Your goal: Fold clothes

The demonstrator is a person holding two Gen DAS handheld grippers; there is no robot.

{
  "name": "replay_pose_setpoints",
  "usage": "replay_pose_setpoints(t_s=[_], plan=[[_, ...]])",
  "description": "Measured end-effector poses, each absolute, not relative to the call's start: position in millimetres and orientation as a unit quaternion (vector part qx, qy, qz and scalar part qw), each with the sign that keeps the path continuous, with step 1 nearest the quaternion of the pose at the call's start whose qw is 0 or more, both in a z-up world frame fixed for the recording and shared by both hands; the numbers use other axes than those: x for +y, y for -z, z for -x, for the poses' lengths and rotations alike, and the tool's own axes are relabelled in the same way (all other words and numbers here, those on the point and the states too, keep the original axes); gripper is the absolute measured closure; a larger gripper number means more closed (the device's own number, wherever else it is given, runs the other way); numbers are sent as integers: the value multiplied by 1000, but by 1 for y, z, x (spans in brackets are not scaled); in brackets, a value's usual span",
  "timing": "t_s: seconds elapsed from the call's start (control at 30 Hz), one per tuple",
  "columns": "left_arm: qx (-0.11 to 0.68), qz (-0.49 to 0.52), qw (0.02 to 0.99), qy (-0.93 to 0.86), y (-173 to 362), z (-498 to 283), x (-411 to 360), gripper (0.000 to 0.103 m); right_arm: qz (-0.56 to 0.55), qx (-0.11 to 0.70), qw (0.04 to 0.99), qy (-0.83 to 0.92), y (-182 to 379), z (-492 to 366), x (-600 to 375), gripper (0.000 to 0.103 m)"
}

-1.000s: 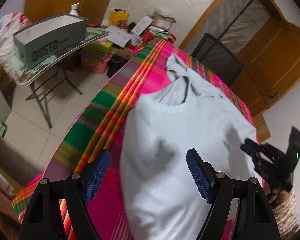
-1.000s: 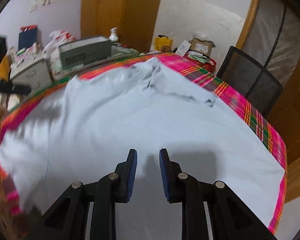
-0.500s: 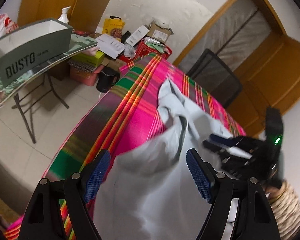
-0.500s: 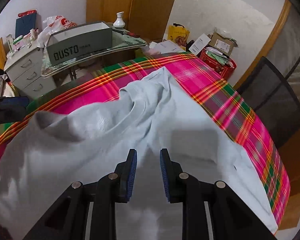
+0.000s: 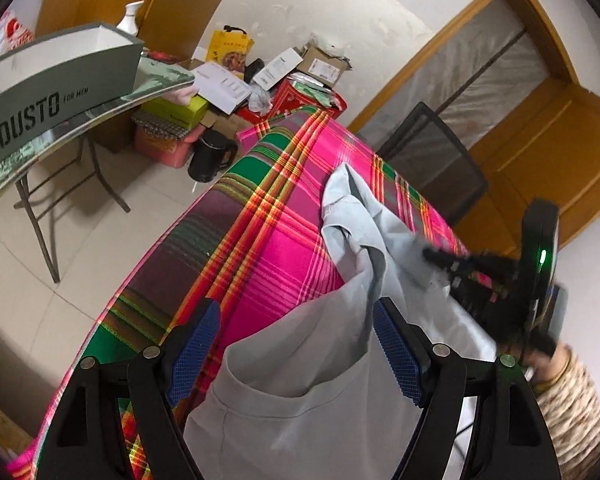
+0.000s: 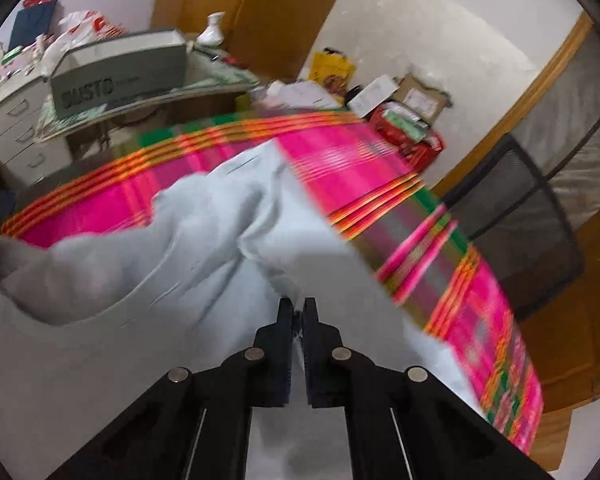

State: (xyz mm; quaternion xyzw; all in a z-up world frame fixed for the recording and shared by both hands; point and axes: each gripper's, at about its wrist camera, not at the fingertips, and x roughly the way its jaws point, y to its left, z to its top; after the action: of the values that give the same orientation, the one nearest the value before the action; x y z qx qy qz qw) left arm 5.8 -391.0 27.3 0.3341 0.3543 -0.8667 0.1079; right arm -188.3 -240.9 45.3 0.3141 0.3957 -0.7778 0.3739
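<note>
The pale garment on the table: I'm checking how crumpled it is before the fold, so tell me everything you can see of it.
The pale garment is light grey-blue, looks like soft knit, with a seamed band. It lies rumpled on the pink plaid tablecloth, one end bunched into a raised ridge. The right gripper is closing its jaws on a fold of it. The left gripper stands open over it, cloth between its pads, unpinched.

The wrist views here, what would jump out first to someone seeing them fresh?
First the bright pink plaid tablecloth over the whole table, with a pale grey shirt rumpled across it. Then the right gripper, its jaws closing on a fold of that shirt, and the grey DUSTO box on the side table at upper left.
</note>
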Motion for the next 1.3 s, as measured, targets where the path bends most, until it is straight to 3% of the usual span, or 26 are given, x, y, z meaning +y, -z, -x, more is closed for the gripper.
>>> replay_pose_setpoints(t_s=[0.4, 0.73, 1.0, 1.1, 1.17, 1.3], plan=[[332, -356, 96, 868, -18, 5, -380, 23, -285, 345, 237, 862, -52, 305, -261, 98], [315, -366, 92, 871, -13, 8, -373, 23, -305, 385, 210, 845, -10, 343, -296, 98], [319, -363, 88, 871, -16, 6, -373, 23, -347, 291, 264, 852, -25, 322, -283, 94], [325, -355, 87, 872, -23, -1, -375, 23, -350, 241, 336, 840, -45, 294, -280, 92], [326, -350, 90, 873, -28, -11, -376, 23, -367, 237, 412, 800, -52, 270, -284, 82], [312, -356, 110, 874, -32, -38, -375, 23, -367, 300, 499, 726, -56, 216, -305, 77]])
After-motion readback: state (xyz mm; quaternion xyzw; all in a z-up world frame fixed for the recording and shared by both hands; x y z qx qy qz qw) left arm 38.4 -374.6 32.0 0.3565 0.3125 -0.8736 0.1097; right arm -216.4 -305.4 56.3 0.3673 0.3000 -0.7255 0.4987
